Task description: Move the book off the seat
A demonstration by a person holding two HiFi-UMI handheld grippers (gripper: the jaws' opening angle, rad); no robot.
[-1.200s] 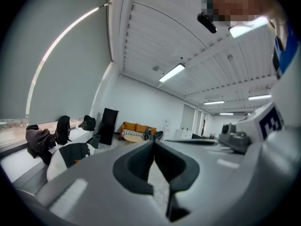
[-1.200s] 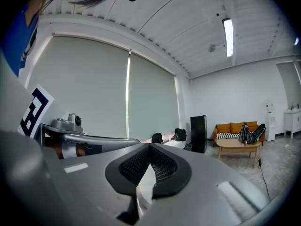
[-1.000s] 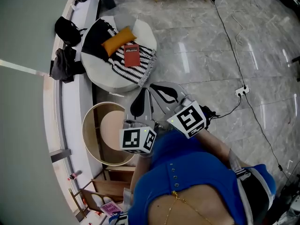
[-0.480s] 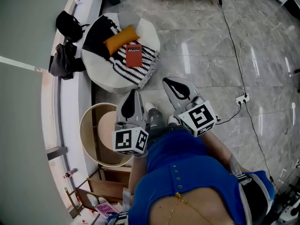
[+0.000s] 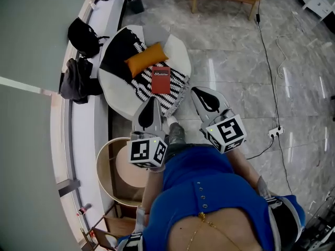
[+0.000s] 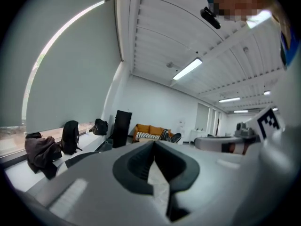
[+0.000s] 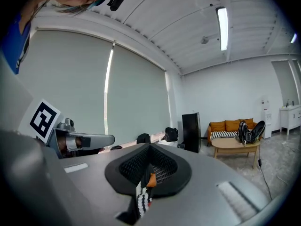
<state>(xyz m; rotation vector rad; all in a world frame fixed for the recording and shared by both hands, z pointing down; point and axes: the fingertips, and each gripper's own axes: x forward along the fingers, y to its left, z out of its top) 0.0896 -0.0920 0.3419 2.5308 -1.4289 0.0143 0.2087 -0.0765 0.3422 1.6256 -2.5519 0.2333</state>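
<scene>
Head view: small red paperback book (image 5: 160, 80) lies flat on black-white striped throw (image 5: 177, 88), near middle of round white seat (image 5: 119, 97). Left gripper (image 5: 152, 104) & right gripper (image 5: 201, 94): jaws closed, empty. Book prob. light, stiff, slick; pinch a long edge.

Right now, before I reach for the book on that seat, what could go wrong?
The red book lies flat on the striped throw, so a jaw sliding under it may pinch the fabric too. The orange cushion sits close by its far edge and could get knocked. The left gripper and right gripper are both shut; either must open first.
</scene>
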